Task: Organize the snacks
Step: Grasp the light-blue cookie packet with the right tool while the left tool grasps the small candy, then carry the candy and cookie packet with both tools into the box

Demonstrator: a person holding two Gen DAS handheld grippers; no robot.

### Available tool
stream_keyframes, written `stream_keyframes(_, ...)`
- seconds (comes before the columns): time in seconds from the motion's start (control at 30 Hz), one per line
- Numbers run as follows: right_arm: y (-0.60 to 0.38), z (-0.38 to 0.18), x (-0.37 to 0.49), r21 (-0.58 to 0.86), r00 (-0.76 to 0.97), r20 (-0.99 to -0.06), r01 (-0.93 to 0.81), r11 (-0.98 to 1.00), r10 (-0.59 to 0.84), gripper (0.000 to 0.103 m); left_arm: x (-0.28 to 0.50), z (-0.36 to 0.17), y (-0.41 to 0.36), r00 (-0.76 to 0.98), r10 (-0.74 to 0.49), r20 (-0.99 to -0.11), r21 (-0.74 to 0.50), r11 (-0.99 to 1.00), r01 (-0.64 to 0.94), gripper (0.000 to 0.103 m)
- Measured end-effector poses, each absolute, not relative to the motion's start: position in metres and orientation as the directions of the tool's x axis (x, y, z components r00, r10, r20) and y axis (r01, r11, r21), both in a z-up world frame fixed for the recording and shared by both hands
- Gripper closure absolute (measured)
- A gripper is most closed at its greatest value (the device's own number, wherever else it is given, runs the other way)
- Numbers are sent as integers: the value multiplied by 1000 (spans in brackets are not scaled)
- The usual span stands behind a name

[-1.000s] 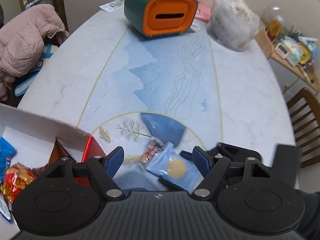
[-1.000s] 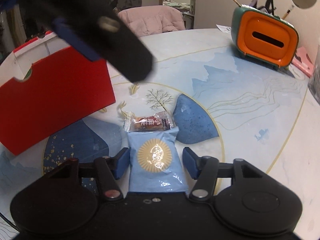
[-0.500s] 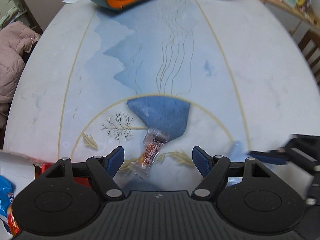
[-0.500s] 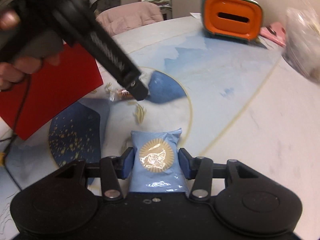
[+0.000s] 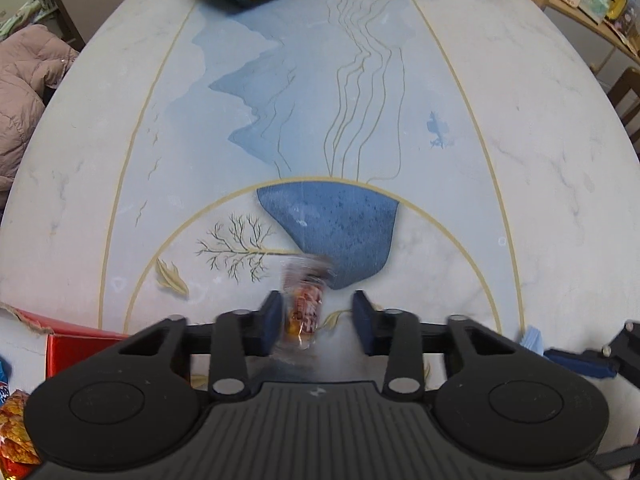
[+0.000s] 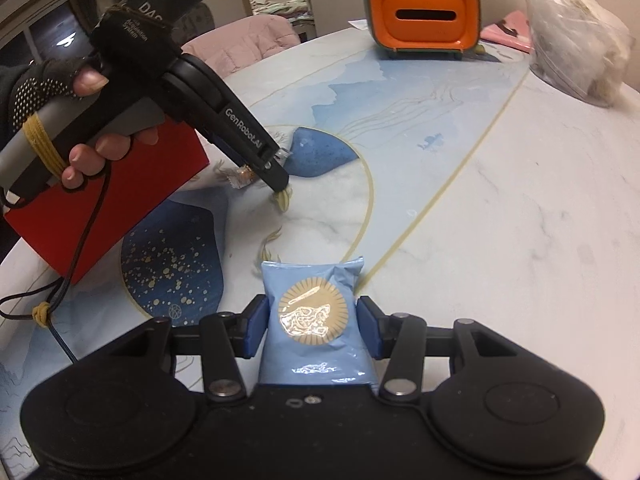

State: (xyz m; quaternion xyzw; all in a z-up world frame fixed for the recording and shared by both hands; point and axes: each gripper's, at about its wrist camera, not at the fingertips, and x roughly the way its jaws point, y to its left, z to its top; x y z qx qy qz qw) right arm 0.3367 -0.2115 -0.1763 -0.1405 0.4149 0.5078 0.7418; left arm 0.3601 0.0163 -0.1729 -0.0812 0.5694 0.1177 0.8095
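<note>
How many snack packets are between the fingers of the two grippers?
2: a small candy between the closing left gripper fingers, and a blue packet clamped in the right gripper.

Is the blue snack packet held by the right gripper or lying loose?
Held: the blue snack packet sits clamped between the right gripper fingers, both pressing its sides.

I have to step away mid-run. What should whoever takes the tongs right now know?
Left tongs: closing around the small wrapped candy on the table; grip not yet firm.
Right tongs: shut on the light blue snack pouch, held above the table.
Red box: at the table's left edge, some snacks already inside.
Left to do: put the candy and pouch away.
</note>
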Motion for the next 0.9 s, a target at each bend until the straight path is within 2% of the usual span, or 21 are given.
stream_keyframes(0.03, -213, -176, 336, 215, 144, -758, -866, 451, 637, 56, 359, -172, 16, 330, 103, -938, 3, 957, -289, 82)
stream_keyframes(0.07, -215, -176, 335, 216, 148, -757, -862, 458, 636, 56, 359, -172, 16, 336, 106, -936, 3, 956, -293, 86)
stream_keyframes(0.23, -223, -171, 327, 217, 179, -759, -837, 503, 626, 56, 351, -169, 15, 352, 123, -928, 6, 948, -317, 87)
stream_keyframes(0.37, -228, -161, 318, 218, 217, -752, -809, 545, 623, 56, 337, -158, 11, 380, 96, -920, -37, 944, -327, 87)
stream_keyframes(0.9, -234, -84, 249, 193, 333, -710, -755, 626, 620, 56, 233, -70, 1, 514, 41, -857, -131, 947, -295, 87)
